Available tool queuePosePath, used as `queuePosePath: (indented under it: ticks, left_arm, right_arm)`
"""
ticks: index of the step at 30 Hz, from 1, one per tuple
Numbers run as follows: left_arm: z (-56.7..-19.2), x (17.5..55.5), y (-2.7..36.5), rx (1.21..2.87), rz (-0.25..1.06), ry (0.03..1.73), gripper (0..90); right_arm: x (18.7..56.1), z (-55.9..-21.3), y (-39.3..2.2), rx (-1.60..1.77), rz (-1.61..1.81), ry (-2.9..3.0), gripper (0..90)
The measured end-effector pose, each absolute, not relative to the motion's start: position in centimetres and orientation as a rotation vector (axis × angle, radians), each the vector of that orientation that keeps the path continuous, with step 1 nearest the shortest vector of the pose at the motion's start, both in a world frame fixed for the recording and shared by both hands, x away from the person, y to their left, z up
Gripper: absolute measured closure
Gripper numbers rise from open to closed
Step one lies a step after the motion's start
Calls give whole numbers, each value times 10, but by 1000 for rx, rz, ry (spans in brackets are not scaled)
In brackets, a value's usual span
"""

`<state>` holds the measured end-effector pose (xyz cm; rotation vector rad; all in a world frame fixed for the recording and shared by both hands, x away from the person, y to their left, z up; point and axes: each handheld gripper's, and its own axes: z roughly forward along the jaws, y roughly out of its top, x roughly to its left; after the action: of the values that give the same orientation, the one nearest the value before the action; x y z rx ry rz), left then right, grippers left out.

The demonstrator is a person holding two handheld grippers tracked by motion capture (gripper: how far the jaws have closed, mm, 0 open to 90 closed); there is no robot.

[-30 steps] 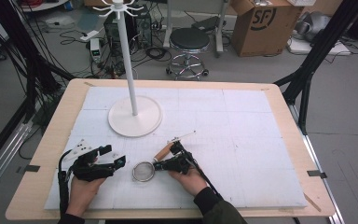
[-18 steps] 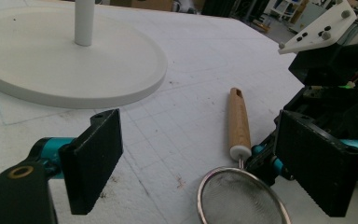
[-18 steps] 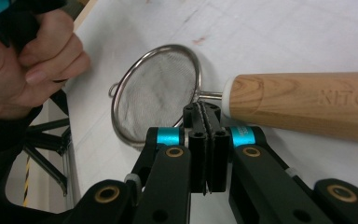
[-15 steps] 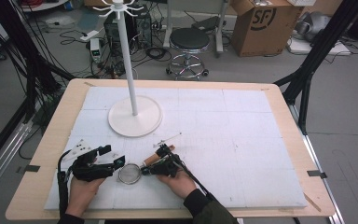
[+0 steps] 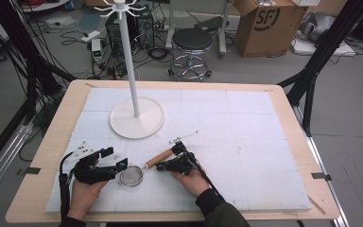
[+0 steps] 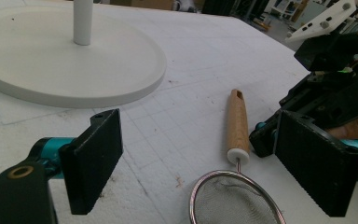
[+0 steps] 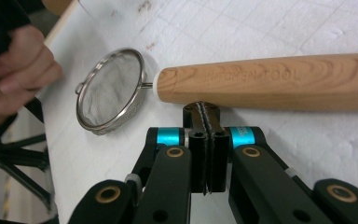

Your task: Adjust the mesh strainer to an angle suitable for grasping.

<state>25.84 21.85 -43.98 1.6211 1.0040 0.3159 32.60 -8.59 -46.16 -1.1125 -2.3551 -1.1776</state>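
A small metal mesh strainer [image 5: 131, 176] with a light wooden handle [image 5: 159, 159] lies flat on the white foam mat near the front edge. My left gripper [image 5: 115, 158] stands open just left of the sieve bowl, and the bowl [image 6: 233, 203] lies low between its pads with the handle [image 6: 238, 121] pointing away. My right gripper [image 5: 162, 166] is shut with nothing between its fingers. Its closed tips [image 7: 206, 112] sit against the side of the handle [image 7: 270, 81], near the end that joins the mesh bowl [image 7: 112, 91].
A white stand [image 5: 137, 118] with a round base and a tall pole rises at the back left of the mat; its base [image 6: 51, 60] lies just beyond the left gripper. A cardboard box [image 5: 269, 23] and a stool [image 5: 192, 40] stand on the floor behind the table.
The strainer has slid left towards the left gripper, with the shut right gripper at its handle. The right hand then drew back slightly to the right. The left gripper stayed put.
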Motion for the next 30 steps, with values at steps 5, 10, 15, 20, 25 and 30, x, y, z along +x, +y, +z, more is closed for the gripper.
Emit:
queuePosePath:
  ticks: [5, 10, 15, 20, 25, 30]
  left_arm:
    - [-440, 258, 220, 1621, 313, 1004, 160]
    - [-440, 259, 220, 1619, 312, 1007, 161]
    - [-441, 262, 218, 1622, 305, 1002, 161]
    - [-441, 263, 217, 1622, 304, 1006, 161]
    - [-440, 263, 216, 1625, 309, 1006, 159]
    - [-441, 263, 215, 1631, 314, 1010, 157]
  right_arm:
    - [329, -464, -84, -1123, -1195, -2335, 900]
    - [333, -464, -79, -1128, -1208, -2333, 900]
    - [331, -463, -79, -1126, -1216, -2347, 895]
    - [323, -459, -104, -1128, -1287, -2365, 637]
    - [320, -457, -125, -1124, -1315, -2382, 442]
    - [317, -451, -140, -1126, -1354, -2384, 328]
